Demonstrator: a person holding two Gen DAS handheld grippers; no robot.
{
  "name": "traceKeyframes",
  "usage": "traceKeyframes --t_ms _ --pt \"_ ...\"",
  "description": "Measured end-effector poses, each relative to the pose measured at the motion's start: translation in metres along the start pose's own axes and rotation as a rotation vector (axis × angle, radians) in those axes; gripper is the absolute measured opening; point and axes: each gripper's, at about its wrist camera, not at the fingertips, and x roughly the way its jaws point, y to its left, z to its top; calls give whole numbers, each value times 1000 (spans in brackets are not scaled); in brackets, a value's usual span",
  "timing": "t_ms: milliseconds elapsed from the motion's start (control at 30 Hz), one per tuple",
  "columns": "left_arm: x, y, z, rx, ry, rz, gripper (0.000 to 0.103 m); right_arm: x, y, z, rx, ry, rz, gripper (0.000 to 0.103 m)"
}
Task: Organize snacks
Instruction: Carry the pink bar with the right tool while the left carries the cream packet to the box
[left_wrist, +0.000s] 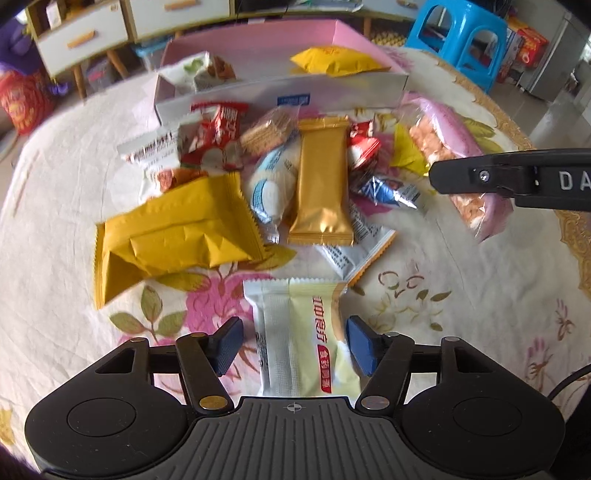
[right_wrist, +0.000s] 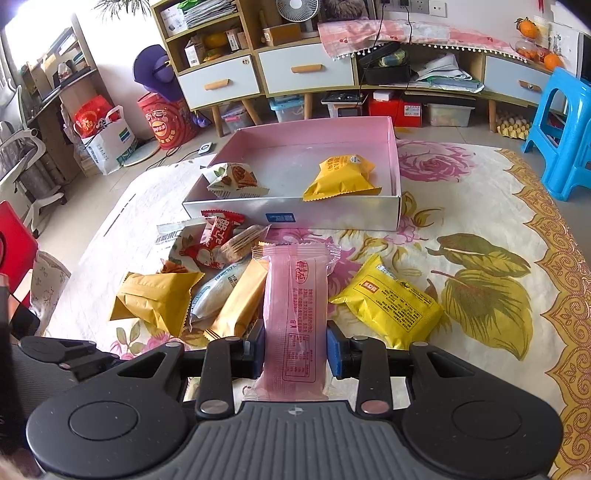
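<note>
Floral tablecloth (right_wrist: 480, 206), pink packet (right_wrist: 295, 314) clamped in right hand-held gripper (right_wrist: 295, 349)

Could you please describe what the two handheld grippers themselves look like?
Both match: the left gripper and right gripper have matte black bodies with a ribbed grey centre plate bearing a crosshair mark, round discs at either side, silver and brass pivot pins, and blue ribbed pads. White letters "DA" mark the right gripper's side.

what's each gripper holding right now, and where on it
Right gripper clamps the pink snack packet across its lower half. Left gripper is open, straddling a white-and-cream packet, not gripping it.
</note>
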Motion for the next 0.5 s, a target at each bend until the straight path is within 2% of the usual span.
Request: traceKeyframes --t_ms 33,67,133,500 --pt "0 0 -1 -1 -6 -2 59 0 -1 0 1 2 0 24" --pt "-1 0 -2 -15 -19 -4 50 1 -1 0 3 5 0 24" --pt "-3 0 -2 -20 -31 11 45 2 -2 0 5 8 -3 24" --pt "-39 3 16 -60 -144 -30 45 -2 -6 9 8 -16 -15 24"
